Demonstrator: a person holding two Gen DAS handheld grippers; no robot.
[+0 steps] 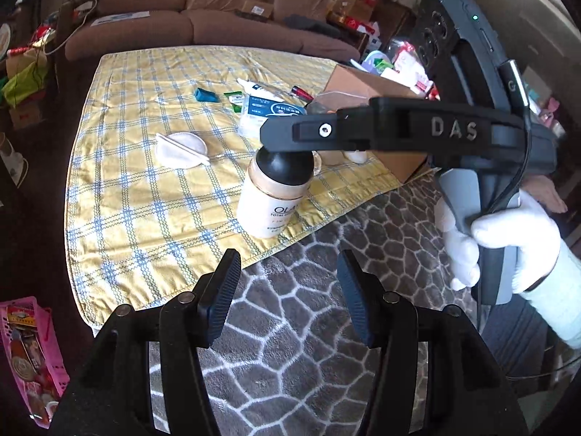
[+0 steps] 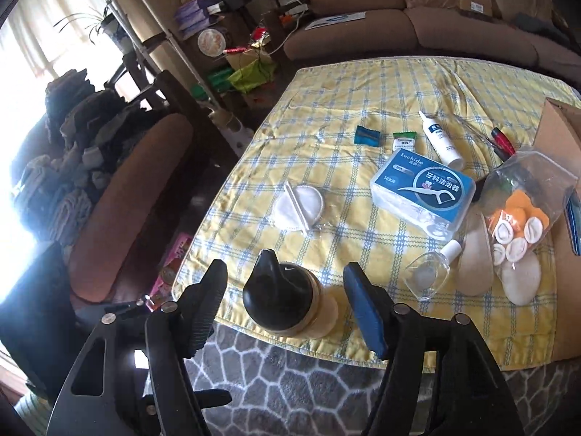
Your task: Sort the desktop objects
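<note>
A cream Olay pump bottle (image 1: 268, 196) with a black cap stands near the front edge of the yellow checked cloth (image 1: 145, 200). My right gripper (image 2: 285, 309) is open, its fingers either side of the bottle's black cap (image 2: 279, 298), not touching. In the left wrist view the right gripper's finger (image 1: 326, 130) reaches over the bottle top. My left gripper (image 1: 288, 298) is open and empty over the grey patterned rug, short of the cloth.
On the cloth lie a round cotton pad (image 2: 299, 207), a blue floss box (image 2: 423, 189), a white tube (image 2: 439, 138), a teal block (image 2: 367, 135), a clear small bottle (image 2: 432, 272) and a plastic bag of pads (image 2: 523, 218). A cardboard box (image 2: 566, 167) stands at right. A sofa (image 1: 203, 18) is behind.
</note>
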